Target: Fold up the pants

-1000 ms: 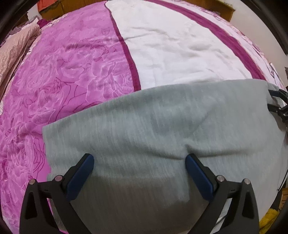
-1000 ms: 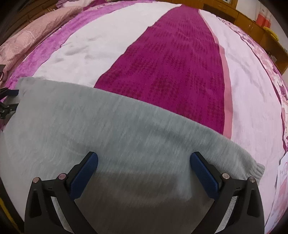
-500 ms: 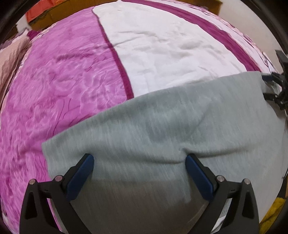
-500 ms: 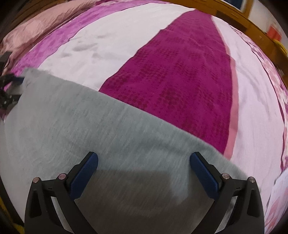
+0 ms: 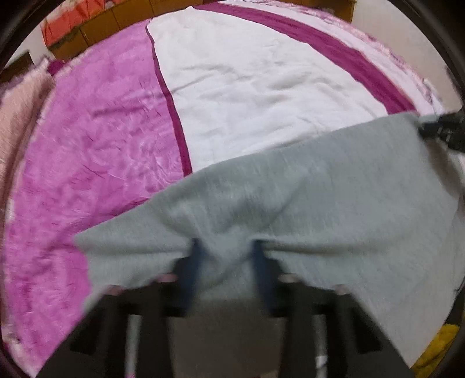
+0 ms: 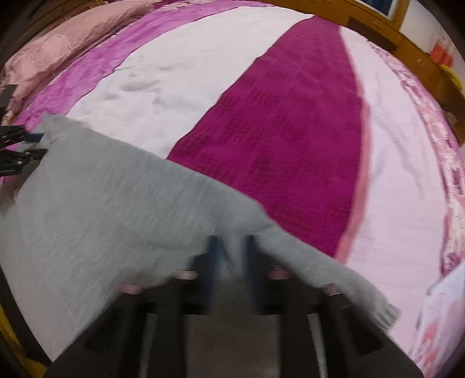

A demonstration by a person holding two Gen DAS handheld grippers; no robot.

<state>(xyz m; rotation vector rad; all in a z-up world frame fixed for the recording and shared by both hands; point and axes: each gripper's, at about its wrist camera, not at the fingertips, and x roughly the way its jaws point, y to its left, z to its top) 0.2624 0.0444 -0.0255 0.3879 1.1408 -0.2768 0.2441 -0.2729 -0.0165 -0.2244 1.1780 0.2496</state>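
Grey knit pants point(image 5: 319, 197) lie across the near part of a bed, also filling the lower left of the right wrist view point(image 6: 101, 203). My left gripper point(image 5: 226, 253) is shut on a bunched fold of the pants. My right gripper point(image 6: 231, 247) is shut on another pinched fold near the cuffed end point(image 6: 380, 311). Each gripper shows at the edge of the other's view, the right one in the left wrist view point(image 5: 441, 128) and the left one in the right wrist view point(image 6: 20, 148). Both views are blurred.
The bed cover point(image 5: 261, 87) has white, pink and magenta stripes point(image 6: 290, 130). A pink pillow point(image 6: 58, 49) lies at the far left. Wooden furniture point(image 6: 407, 37) and orange boxes point(image 5: 75, 20) stand beyond the bed. Something yellow point(image 5: 436, 346) lies at the lower right.
Both grippers have closed from wide open onto the grey fabric, bunching it between the fingers. The cloth now puckers toward each gripper.
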